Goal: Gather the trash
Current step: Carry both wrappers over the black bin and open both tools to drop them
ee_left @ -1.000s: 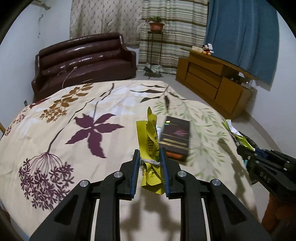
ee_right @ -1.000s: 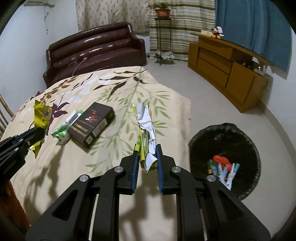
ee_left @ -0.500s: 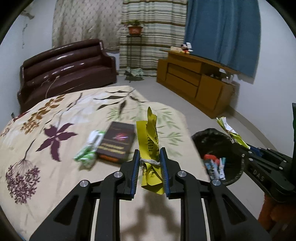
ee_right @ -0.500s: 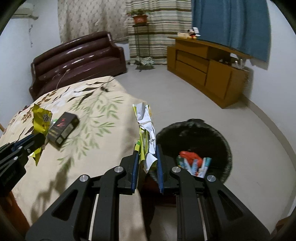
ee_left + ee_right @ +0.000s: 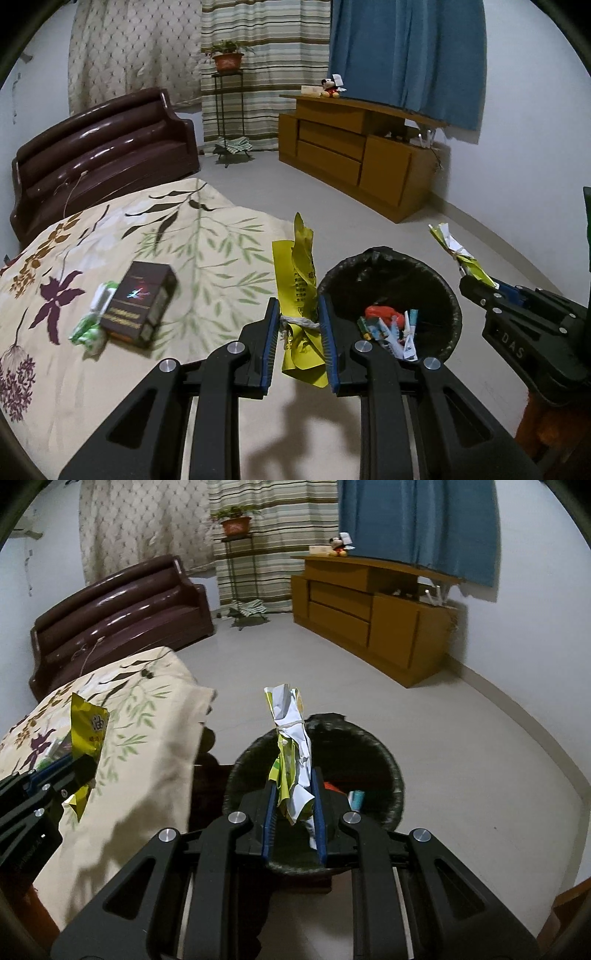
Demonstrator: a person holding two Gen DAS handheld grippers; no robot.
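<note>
Right wrist view: right gripper (image 5: 293, 808) clamps crumpled wrapper (image 5: 291, 746) over trash bin (image 5: 391, 775); releasing early could miss the rim.

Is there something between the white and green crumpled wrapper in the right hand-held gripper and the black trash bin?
Nothing visible. The white and green crumpled wrapper hangs directly over the open black trash bin, which has no lid.

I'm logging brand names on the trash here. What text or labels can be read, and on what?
"DAS": black body of the right gripper.
"油": yellow crumpled wrapper in the left gripper; its other print is too small.
Dark rectangular box on the bedspread: gold print blurred.
</note>
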